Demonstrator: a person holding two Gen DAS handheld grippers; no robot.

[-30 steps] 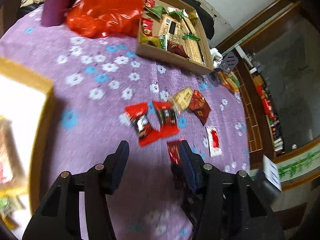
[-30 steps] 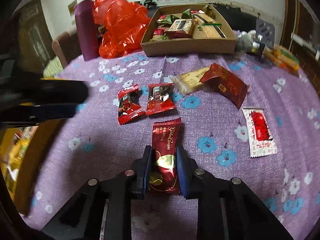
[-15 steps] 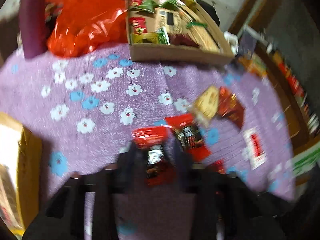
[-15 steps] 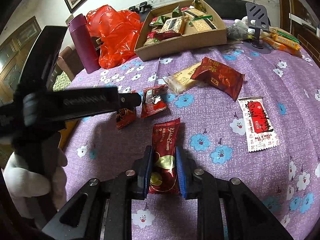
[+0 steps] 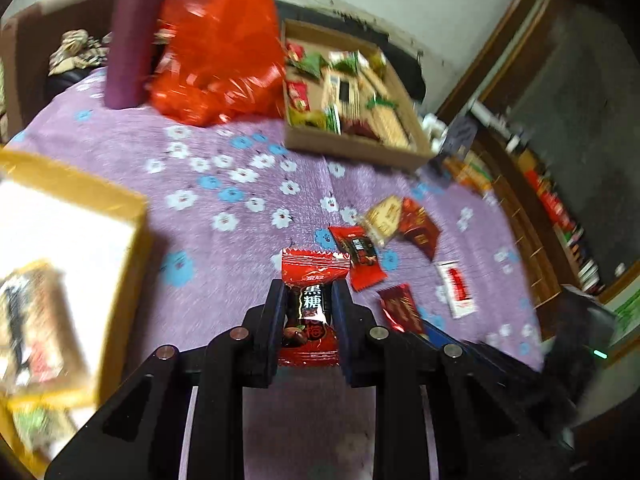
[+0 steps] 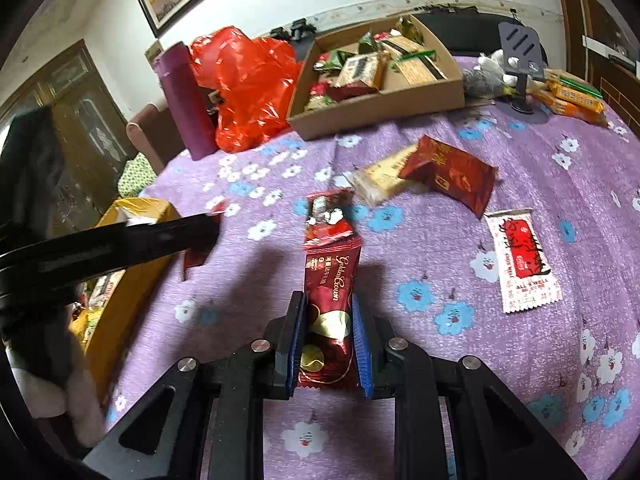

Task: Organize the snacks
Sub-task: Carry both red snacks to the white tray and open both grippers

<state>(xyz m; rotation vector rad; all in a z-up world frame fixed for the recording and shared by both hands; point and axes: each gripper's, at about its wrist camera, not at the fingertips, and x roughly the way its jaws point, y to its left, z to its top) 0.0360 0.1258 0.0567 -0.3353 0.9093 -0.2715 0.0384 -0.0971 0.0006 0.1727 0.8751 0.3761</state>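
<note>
My left gripper (image 5: 309, 292) is shut on a red candy packet with black print (image 5: 310, 280), held above the purple flowered cloth (image 5: 224, 200). My right gripper (image 6: 328, 304) is shut on a dark red Golden Crown packet (image 6: 330, 280), also lifted off the cloth. Loose on the cloth lie a red packet (image 6: 326, 216), a pale yellow packet (image 6: 384, 176), a dark red pouch (image 6: 452, 172) and a white and red sachet (image 6: 520, 258). The left gripper's arm (image 6: 100, 244) crosses the left of the right wrist view.
A brown cardboard tray (image 6: 380, 104) of sorted snacks stands at the back. A yellow box (image 5: 68, 264) with snacks sits at the left. A red plastic bag (image 6: 244, 84) and a purple bottle (image 6: 186, 100) stand at the back left. A phone stand (image 6: 520, 60) is at the back right.
My left gripper came down on the red candy packet, shut on it and lifted it toward the left. My right gripper kept its hold on the Golden Crown packet and rose slightly.
</note>
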